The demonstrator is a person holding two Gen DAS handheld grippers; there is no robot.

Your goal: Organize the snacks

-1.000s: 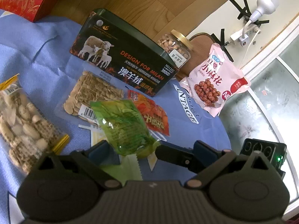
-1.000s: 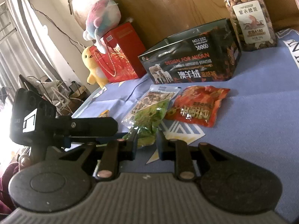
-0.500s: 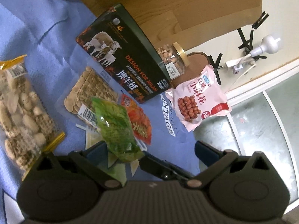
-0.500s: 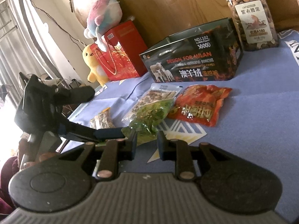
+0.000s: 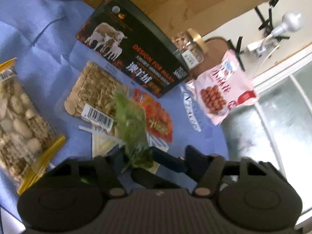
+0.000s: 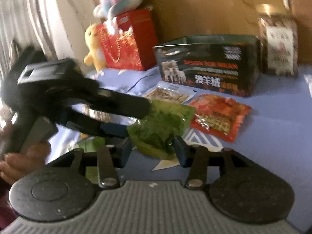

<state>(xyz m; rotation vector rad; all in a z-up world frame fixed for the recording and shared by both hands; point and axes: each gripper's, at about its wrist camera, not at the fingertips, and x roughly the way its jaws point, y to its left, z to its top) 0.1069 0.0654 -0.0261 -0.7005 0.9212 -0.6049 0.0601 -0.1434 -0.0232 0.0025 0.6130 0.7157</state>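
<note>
Right claw (image 6: 151, 149) opening; only left view shows pink bag (image 5: 224, 89).

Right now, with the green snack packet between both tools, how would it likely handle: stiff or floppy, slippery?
The green snack packet looks floppy: its film is crumpled and bends between the tools. Probably light, since it hangs clear of the blue cloth from one edge. Its glossy film may slip, so a firm pinch seems wise.

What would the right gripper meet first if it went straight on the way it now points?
Most likely the crinkly green snack packet between its opening jaws; beyond lies the flat orange-red foil packet. Depth is unclear in the blur.
</note>
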